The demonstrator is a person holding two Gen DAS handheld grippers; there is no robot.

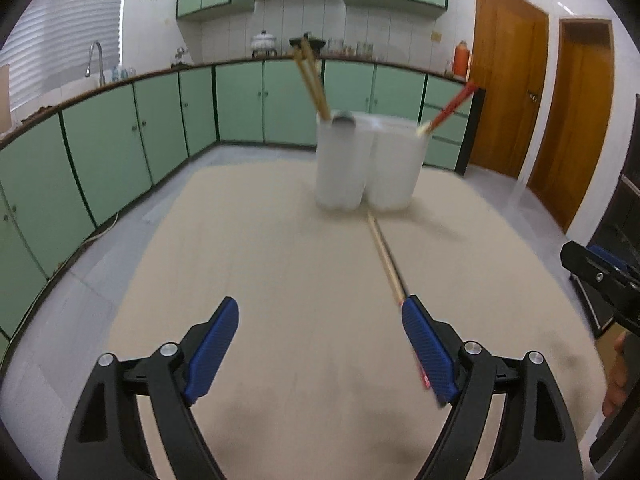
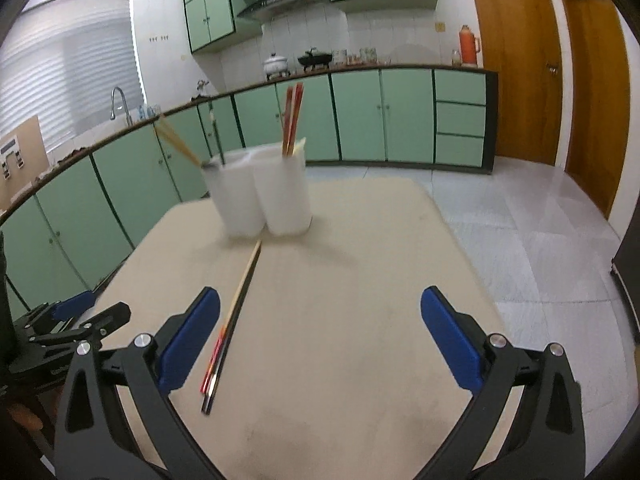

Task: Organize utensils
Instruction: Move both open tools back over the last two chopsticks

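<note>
Jaws of the left gripper [image 1: 320, 352] and the right gripper [image 2: 320, 340] both stand wide apart and hold nothing. Between the two grippers, a pair of chopsticks [image 2: 236, 312] lies flat on the beige table [image 2: 360, 280], pointing toward two white holders [image 2: 260, 196] standing side by side farther back, each with chopsticks upright inside. Green cabinets [image 2: 360, 116] line the wall behind.

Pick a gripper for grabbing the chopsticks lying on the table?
Probably right. The loose chopsticks lie just inside the open right gripper's left finger; the open left gripper's right finger covers their ends.
</note>
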